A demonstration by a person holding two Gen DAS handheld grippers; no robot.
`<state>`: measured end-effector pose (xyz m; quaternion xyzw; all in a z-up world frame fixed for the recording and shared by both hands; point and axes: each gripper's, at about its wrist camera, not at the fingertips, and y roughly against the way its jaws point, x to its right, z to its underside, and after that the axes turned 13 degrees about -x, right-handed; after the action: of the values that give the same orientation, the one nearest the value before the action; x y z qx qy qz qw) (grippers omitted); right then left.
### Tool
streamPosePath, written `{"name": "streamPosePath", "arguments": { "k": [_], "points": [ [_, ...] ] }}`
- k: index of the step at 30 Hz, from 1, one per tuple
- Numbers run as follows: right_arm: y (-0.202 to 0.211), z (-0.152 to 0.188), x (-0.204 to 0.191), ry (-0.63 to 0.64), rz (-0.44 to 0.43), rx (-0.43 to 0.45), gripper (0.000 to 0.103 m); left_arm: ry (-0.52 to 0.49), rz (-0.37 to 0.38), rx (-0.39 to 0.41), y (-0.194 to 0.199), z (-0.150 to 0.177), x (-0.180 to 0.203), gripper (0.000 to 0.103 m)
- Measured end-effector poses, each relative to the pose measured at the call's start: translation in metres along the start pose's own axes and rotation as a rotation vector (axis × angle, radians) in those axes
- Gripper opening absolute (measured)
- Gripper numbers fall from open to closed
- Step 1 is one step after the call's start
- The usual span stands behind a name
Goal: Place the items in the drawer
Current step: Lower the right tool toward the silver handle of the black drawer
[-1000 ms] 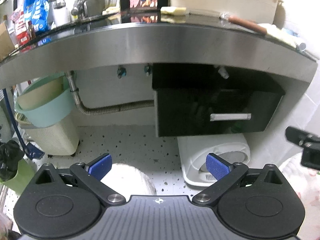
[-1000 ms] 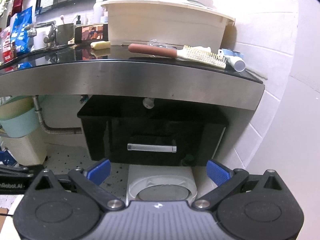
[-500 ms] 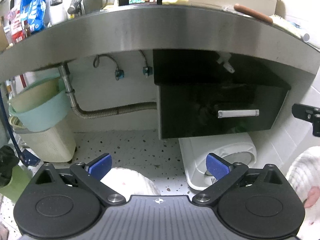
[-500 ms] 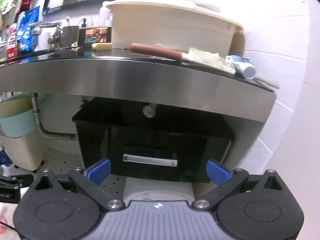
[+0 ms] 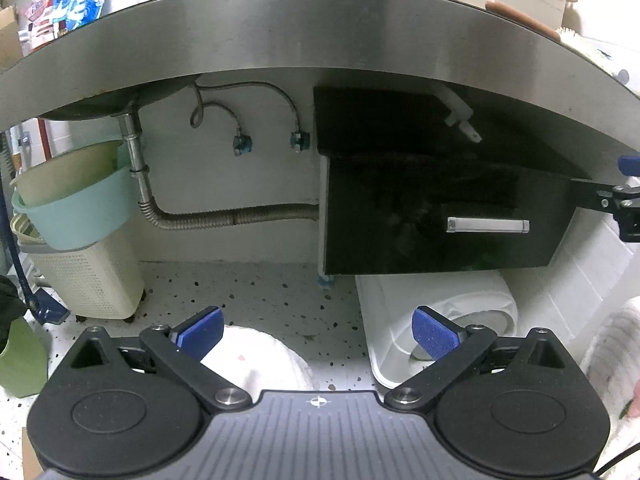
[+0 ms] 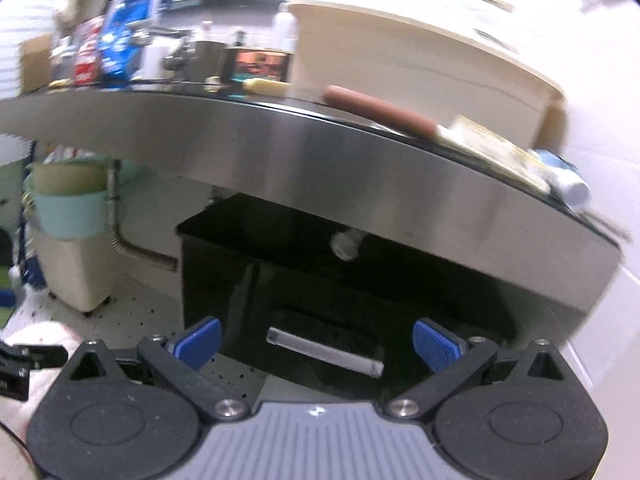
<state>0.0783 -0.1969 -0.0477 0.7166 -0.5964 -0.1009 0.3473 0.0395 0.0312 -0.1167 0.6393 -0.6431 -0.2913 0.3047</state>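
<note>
Both grippers have dropped lower and drawn nearer the counter over the last second, so its steel edge now fills more of each view, and the right wrist picture has gone blurred and tilted.

The counter [image 5: 320, 28] arches across the top, ahead of and above both grippers. Under it, ahead and to the right of the left gripper [image 5: 318, 332], hangs the black drawer [image 5: 440, 220], shut, its front facing the cameras. In the right wrist view the same drawer [image 6: 320, 300] sits straight ahead of the right gripper [image 6: 316, 340], close in. A corrugated drain hose [image 5: 224, 218] runs from the drawer's left side to the sink pipe, with stacked basins [image 5: 76, 204] on a cream basket further left.

On the counter, above and to the right of the right gripper, a brush [image 6: 420, 128] lies with its long axis running left to right, brown handle to the left, bristles to the right.

The drawer handle [image 5: 488, 225] is a silver bar lying level; seen from the right wrist [image 6: 324, 352] it slants down to the right, between the blue pads.

Both grippers stand spread wide and hold nothing.
</note>
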Motion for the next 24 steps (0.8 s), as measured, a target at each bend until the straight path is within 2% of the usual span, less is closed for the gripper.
{"name": "streamPosePath", "arguments": {
  "k": [4,8,14,24],
  "points": [
    [-0.014,-0.004,-0.002,0.039,-0.004,-0.016,0.103,0.024,0.021,0.002,0.001,0.004,-0.002,0.102],
    [-0.028,-0.004,0.008,-0.022,-0.110,-0.009,0.103,0.042,0.029,0.000,-0.002,0.006,-0.004,0.102],
    [-0.054,-0.007,0.009,-0.010,-0.104,-0.056,0.102,0.041,0.024,-0.004,-0.002,0.009,-0.004,0.102],
    [-0.085,-0.008,-0.007,0.297,-0.066,-0.062,0.103,0.022,0.011,-0.021,-0.005,0.010,-0.001,0.102]
  ]
}}
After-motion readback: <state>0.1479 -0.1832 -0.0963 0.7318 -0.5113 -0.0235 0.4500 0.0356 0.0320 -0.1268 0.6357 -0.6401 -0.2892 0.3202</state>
